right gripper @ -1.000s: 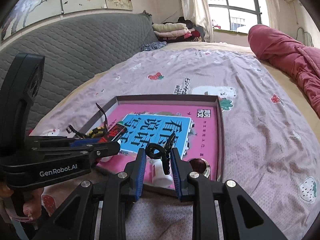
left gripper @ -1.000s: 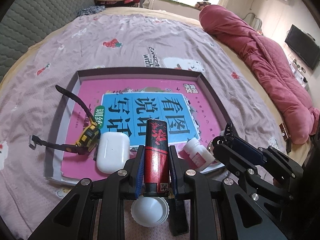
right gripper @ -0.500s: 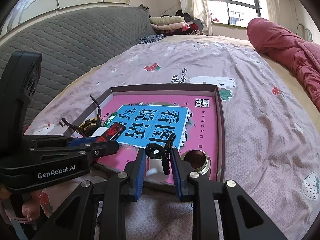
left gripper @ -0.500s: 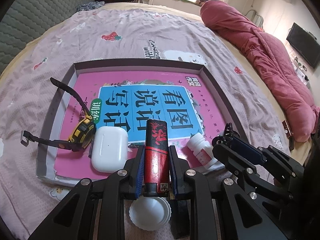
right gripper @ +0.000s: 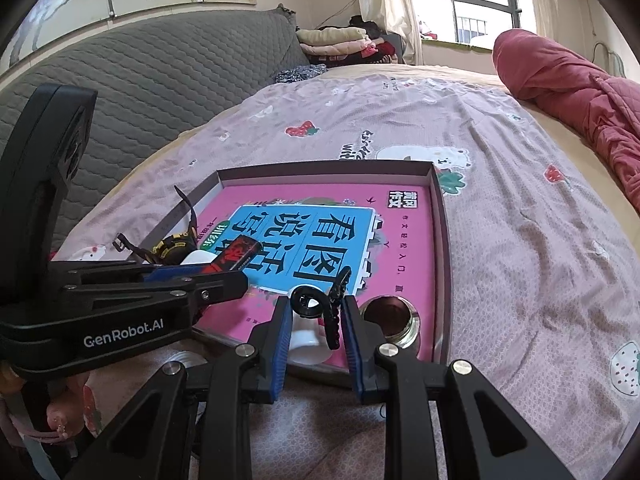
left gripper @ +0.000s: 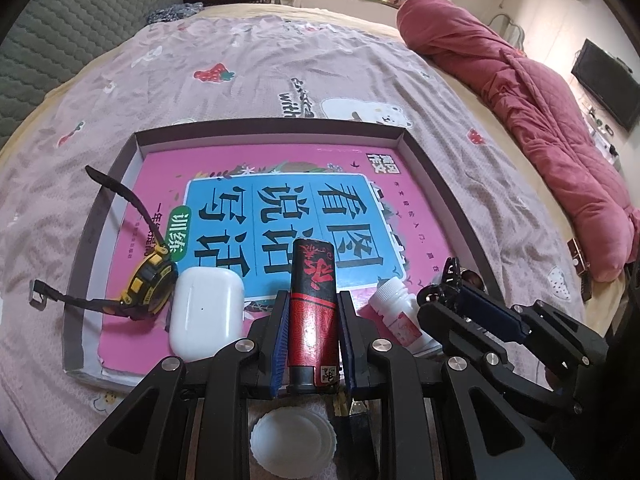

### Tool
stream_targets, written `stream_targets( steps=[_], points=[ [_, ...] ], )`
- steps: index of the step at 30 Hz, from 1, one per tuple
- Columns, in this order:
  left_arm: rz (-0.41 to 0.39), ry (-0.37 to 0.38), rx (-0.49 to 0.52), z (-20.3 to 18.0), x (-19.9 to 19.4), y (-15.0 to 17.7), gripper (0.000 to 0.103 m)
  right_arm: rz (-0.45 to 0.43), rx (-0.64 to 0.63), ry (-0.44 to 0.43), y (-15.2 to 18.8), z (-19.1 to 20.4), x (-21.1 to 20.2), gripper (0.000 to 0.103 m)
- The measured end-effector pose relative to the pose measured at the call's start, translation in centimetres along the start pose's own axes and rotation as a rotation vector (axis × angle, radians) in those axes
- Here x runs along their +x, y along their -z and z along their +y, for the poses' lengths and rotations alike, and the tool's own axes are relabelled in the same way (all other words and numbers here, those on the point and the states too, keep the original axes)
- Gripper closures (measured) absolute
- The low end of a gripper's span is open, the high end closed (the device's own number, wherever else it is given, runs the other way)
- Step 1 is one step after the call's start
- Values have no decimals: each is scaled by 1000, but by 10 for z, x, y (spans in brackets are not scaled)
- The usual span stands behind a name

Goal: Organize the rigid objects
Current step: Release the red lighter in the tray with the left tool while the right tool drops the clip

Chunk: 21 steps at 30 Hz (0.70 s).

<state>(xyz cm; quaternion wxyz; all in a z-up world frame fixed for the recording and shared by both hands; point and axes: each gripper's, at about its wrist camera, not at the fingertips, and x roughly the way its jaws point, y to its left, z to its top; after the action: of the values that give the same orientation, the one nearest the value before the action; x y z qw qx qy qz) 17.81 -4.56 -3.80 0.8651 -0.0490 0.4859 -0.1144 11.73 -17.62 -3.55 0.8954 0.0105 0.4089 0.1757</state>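
Two grippers are held over the tray [left gripper: 448, 184]: left gripper [left gripper: 313, 332] clamped on a red lighter [left gripper: 314, 300]; right gripper [right gripper: 316, 332] closed on a black clip [right gripper: 320, 308].

A home bedroom: bed [left gripper: 280, 64], rolled quilt [left gripper: 520, 92], folded clothes [right gripper: 340, 40].

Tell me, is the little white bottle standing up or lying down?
Lying down. The white bottle rests on its side on the pink book.

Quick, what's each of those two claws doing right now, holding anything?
Left gripper: closed on the red lighter.
Right gripper: closed on a black hair clip.
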Motion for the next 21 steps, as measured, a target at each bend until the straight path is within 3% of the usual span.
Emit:
stream_targets(
  steps=[21],
  points=[
    [38,13,-26,2,17,6,81,20,0,-13,3,-1,6,78]
  ],
)
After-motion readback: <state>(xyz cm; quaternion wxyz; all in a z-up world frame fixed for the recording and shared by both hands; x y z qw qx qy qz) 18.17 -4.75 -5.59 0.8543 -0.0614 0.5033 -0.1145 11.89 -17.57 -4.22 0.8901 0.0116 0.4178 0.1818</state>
